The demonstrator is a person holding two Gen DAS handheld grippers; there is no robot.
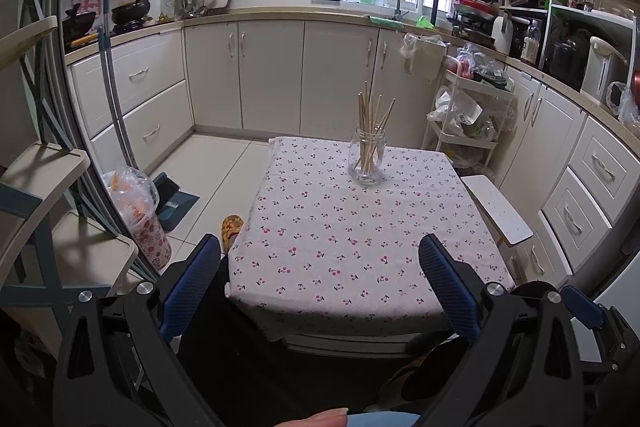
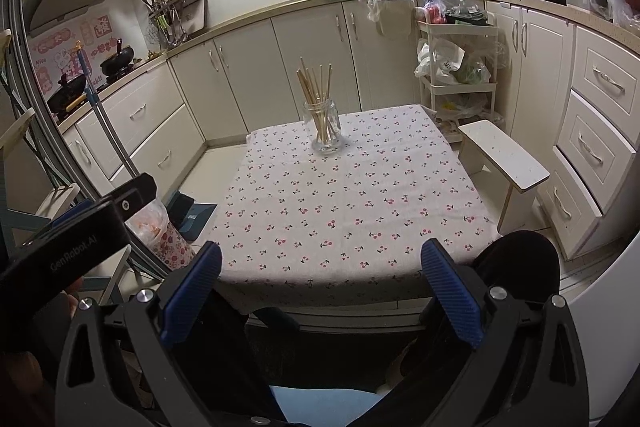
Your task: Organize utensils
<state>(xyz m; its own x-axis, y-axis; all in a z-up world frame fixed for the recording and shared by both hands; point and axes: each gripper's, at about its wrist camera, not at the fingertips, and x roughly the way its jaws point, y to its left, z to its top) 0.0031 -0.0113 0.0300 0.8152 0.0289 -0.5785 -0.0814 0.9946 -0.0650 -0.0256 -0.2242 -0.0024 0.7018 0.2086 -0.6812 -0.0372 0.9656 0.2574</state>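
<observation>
While both grippers hang short of the table's near edge, each has its blue-padded fingers spread wide with nothing between them. From the left wrist view, the left gripper (image 1: 320,291) frames the near part of the table (image 1: 360,247), which is draped in a white cloth printed with small cherries. The right gripper (image 2: 320,291) frames that near edge in its own view, where part of the left tool's black body shows at the left.

A clear glass jar (image 1: 367,161) stands upright on the cloth near the far edge, about midway between the far corners. Wooden chopsticks (image 1: 374,119) stand bundled in it, leaning and fanning out above the rim. The rest of the cloth is bare.

A white stool (image 2: 504,163) stands just beside the table's right edge, and a white cart (image 2: 456,67) loaded with bags stands beyond the far right corner.
</observation>
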